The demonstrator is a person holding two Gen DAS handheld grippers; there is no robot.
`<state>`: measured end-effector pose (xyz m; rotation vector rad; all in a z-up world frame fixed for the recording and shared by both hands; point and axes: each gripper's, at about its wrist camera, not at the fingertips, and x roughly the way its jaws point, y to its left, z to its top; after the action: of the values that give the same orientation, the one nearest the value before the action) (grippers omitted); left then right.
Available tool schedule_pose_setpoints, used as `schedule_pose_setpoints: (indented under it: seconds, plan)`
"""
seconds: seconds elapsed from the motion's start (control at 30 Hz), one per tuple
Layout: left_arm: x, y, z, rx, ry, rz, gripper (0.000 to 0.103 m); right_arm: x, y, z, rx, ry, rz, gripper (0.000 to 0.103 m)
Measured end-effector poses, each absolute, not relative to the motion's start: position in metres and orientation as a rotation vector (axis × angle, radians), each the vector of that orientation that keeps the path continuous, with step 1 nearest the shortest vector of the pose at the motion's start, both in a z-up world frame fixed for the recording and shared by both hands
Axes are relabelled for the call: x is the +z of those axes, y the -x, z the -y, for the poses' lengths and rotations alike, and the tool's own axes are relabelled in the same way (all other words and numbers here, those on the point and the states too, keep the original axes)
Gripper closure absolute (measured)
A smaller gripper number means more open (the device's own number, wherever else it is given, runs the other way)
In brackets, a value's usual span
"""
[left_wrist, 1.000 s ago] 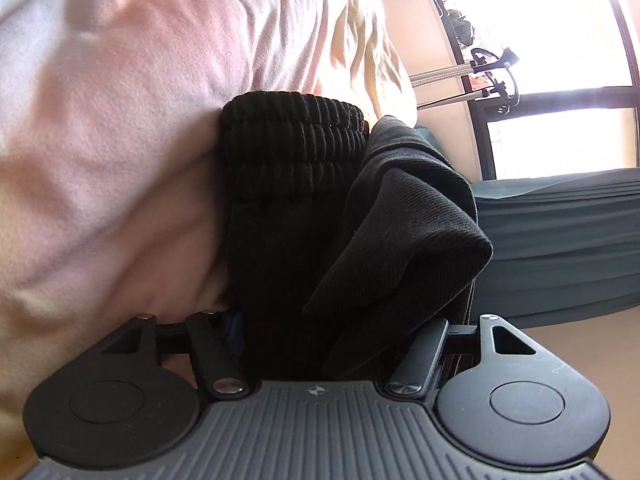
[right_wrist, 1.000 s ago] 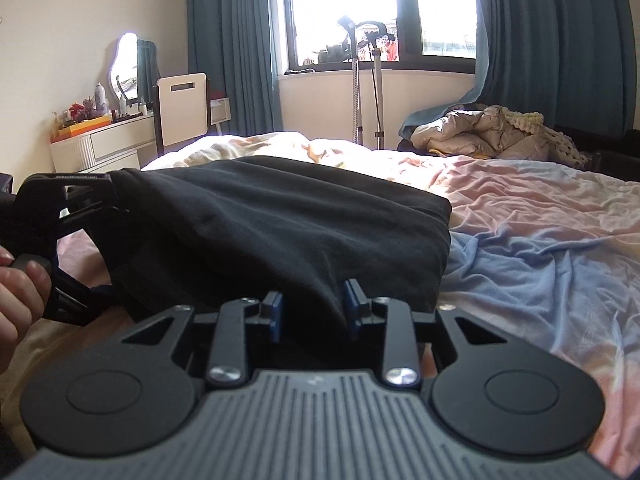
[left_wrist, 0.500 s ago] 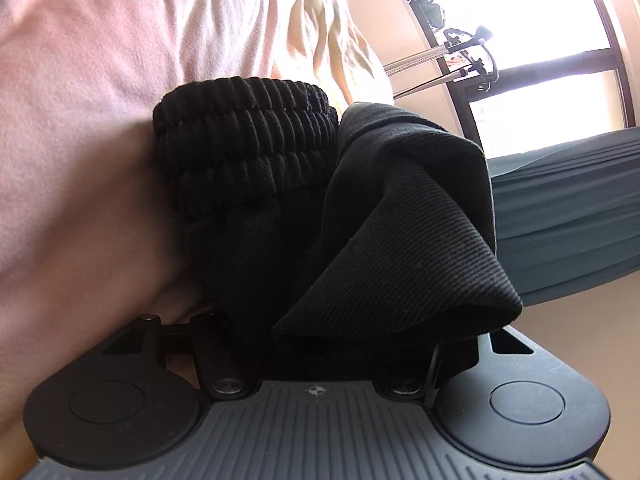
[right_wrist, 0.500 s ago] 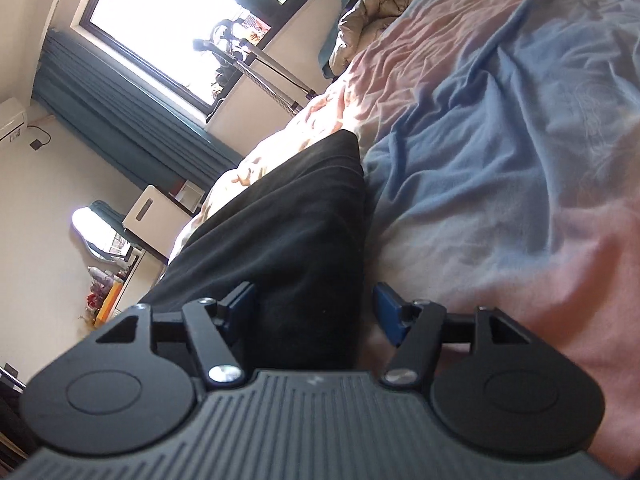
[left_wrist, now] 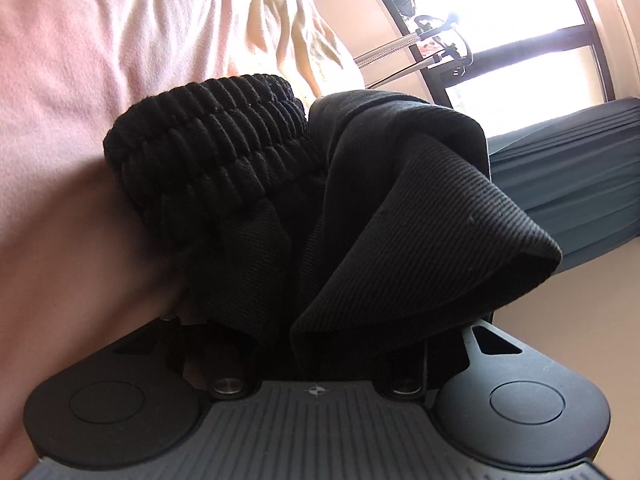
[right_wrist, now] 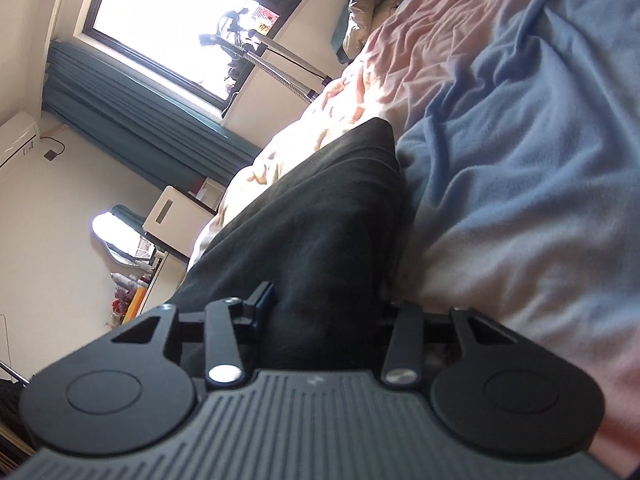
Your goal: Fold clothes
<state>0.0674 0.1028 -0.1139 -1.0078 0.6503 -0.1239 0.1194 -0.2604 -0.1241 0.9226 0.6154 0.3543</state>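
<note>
A black garment (left_wrist: 420,208) with a ribbed elastic waistband (left_wrist: 208,140) lies bunched on the pink and blue bed cover (left_wrist: 100,60). My left gripper (left_wrist: 316,320) is closing on a thick fold of it beside the waistband, and the cloth drapes over both fingers and hides them. In the right wrist view the same black garment (right_wrist: 320,208) stretches away across the bed cover (right_wrist: 520,160). My right gripper (right_wrist: 324,304), rolled to one side, is closing on its near edge. The cloth is squeezed against the blue pad (right_wrist: 264,304), and the other pad is hidden behind it.
Past the bed are a bright window (right_wrist: 180,12), teal curtains (right_wrist: 132,120) and a metal stand (right_wrist: 280,64). A white dresser with a mirror (right_wrist: 116,236) and small items stands by the wall. A crumpled beige quilt (right_wrist: 380,4) lies at the bed's far end.
The left jaws have narrowed on the fold, which now covers the fingers. The right gripper rolled sideways, opened, moved to the garment's edge and closed on it.
</note>
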Motion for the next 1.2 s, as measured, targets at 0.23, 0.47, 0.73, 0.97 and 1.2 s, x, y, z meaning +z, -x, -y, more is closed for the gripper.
schedule_pose_setpoints:
  seconds: [0.23, 0.47, 0.73, 0.97, 1.2]
  plan:
    - [-0.054, -0.041, -0.077, -0.187, 0.921, -0.558, 0.073, -0.046, -0.089, 0.270, 0.327, -0.816, -0.413, 0.083]
    - [-0.001, -0.060, 0.005, -0.367, 0.910, -0.527, 0.072, 0.040, -0.035, 0.326, 0.248, -0.690, -0.132, 0.083]
    - [0.027, -0.132, 0.149, -0.647, 0.891, -0.487, 0.072, 0.067, 0.016, 0.456, 0.072, -0.710, 0.149, 0.083]
    - [-0.001, -0.189, 0.295, -0.889, 0.829, -0.578, 0.072, 0.027, 0.050, 0.551, -0.201, -0.733, 0.383, 0.083]
    - [-0.079, -0.242, 0.384, -0.935, 0.720, -0.729, 0.072, -0.060, 0.043, 0.592, -0.552, -0.808, 0.378, 0.082]
